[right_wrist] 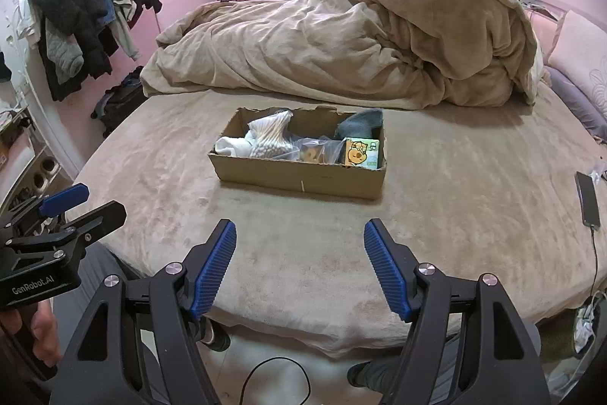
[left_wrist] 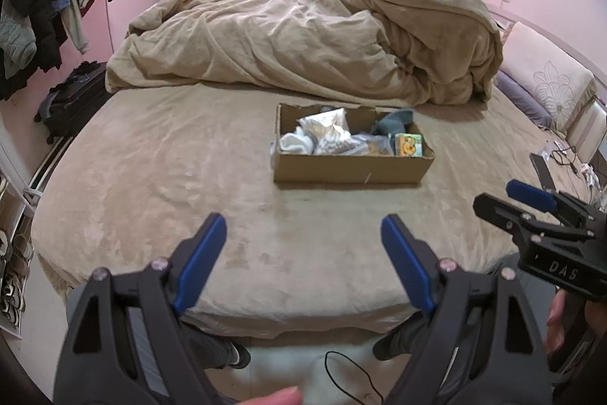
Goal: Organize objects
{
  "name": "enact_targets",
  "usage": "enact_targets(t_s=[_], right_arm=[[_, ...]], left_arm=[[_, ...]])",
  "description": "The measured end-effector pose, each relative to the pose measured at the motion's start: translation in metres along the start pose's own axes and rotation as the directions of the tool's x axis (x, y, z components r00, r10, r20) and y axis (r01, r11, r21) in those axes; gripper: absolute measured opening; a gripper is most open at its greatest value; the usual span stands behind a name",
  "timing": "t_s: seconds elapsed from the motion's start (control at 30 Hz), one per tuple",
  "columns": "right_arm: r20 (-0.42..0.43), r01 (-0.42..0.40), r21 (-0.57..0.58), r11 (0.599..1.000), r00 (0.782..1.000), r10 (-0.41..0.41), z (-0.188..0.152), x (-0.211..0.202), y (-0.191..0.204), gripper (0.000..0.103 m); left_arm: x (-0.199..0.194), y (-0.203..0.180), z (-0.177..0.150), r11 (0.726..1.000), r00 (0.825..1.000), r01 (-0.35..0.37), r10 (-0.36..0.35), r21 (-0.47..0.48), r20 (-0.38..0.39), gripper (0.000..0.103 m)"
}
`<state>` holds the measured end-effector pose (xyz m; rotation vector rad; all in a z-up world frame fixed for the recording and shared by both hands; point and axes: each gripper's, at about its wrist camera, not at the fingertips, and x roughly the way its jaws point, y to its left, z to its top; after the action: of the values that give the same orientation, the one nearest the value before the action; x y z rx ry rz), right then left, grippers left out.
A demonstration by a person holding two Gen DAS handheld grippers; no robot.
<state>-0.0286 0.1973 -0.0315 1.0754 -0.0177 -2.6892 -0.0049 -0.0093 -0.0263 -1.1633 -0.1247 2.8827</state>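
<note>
An open cardboard box (left_wrist: 349,169) (right_wrist: 299,181) sits in the middle of the bed. It holds a white cloth (left_wrist: 296,143) (right_wrist: 231,145), a bag of cotton swabs (left_wrist: 330,131) (right_wrist: 269,139), a clear bag (right_wrist: 311,150), a grey-blue cloth (left_wrist: 394,124) (right_wrist: 360,124) and a small cartoon packet (left_wrist: 409,145) (right_wrist: 362,153). My left gripper (left_wrist: 303,226) is open and empty over the bed's near edge, short of the box. My right gripper (right_wrist: 299,228) is open and empty, also short of the box. Each gripper shows at the side of the other's view.
A rumpled beige duvet (left_wrist: 303,37) (right_wrist: 341,44) fills the far half of the bed. Pillows (left_wrist: 542,74) lie at the right. A phone on a cable (right_wrist: 588,200) lies at the bed's right edge. Clothes (left_wrist: 45,6) hang at the left above a suitcase (left_wrist: 72,101).
</note>
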Motion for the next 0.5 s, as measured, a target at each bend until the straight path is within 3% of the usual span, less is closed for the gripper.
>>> enact_targets(t_s=[0.5], right_arm=[[-0.004,0.005,0.01,1.0,1.0,-0.005,-0.0043,0.0049,-0.0012,0.073]], left_arm=[[0.0,-0.0027,0.0009,1.0,1.0,-0.002,0.002,-0.001,0.004,0.085]])
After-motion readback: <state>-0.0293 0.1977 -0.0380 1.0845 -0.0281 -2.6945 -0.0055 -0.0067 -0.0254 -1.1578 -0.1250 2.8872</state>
